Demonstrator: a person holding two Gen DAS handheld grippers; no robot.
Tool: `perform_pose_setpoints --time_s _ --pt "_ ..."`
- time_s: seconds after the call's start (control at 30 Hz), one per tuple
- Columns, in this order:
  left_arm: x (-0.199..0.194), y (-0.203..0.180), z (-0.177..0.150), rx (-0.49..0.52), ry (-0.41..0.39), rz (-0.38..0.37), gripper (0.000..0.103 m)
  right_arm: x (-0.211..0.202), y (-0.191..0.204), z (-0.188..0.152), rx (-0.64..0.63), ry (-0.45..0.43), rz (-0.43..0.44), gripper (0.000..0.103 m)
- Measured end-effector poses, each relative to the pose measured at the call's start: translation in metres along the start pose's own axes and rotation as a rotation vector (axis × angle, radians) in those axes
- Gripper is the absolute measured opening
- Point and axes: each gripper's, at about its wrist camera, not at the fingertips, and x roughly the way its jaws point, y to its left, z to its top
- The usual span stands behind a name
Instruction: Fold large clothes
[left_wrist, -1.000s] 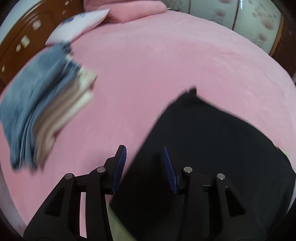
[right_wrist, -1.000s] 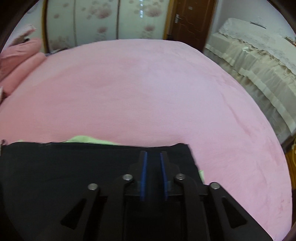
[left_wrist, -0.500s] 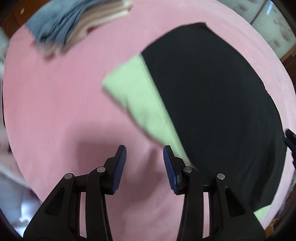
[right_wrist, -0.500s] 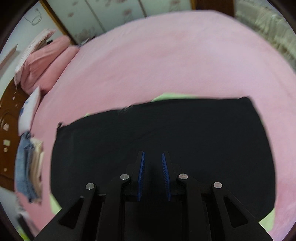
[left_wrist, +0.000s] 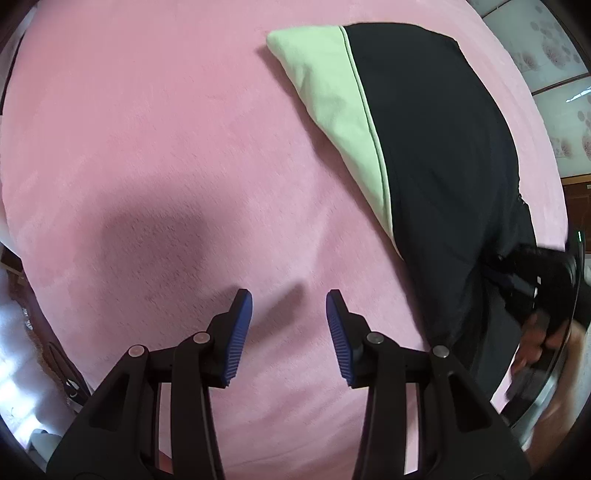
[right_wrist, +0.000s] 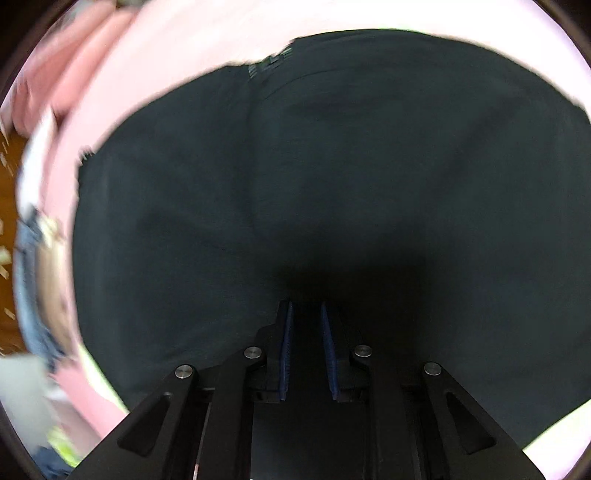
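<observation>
The black garment (left_wrist: 443, 155) lies flat on the pink bed (left_wrist: 155, 147), long axis running top-centre to lower-right in the left wrist view, green panel (left_wrist: 332, 99) along its left edge. Left claw (left_wrist: 289, 299): parted, empty, above bare bedding. Right claw (right_wrist: 305, 308): narrowly parted over the garment; grip cannot be determined.

Left gripper (left_wrist: 289, 310) is pointed steeply downward, jaws parted, nothing gripped. Right gripper (right_wrist: 306, 325) is aimed straight down, jaws narrowed to a slim gap, nothing visibly clamped.

Bare pink bedspread (left_wrist: 155, 155) beside black garment (left_wrist: 443, 147)
</observation>
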Motion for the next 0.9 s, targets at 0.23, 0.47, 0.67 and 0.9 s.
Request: perform_pose_setpoints --time_s 0.23,0.47,0.67,0.9 --pt "-0.022 0.000 0.006 0.015 -0.190 -0.005 0.058 0.009 0.020 0.009 -0.091 0.100 -0.144 0.017" --pt "-0.012 0.019 0.034 -0.074 -0.132 -0.057 0.064 0.013 0.034 -0.010 -0.161 0.050 -0.161 0.016" --pt "0.012 0.029 0.049 -0.105 -0.072 -0.126 0.073 0.033 0.068 -0.063 -0.172 -0.045 -0.158 0.016" --pt "0.017 0.017 0.070 0.013 -0.089 -0.227 0.077 0.024 0.063 -0.098 -0.084 -0.172 -0.132 0.016"
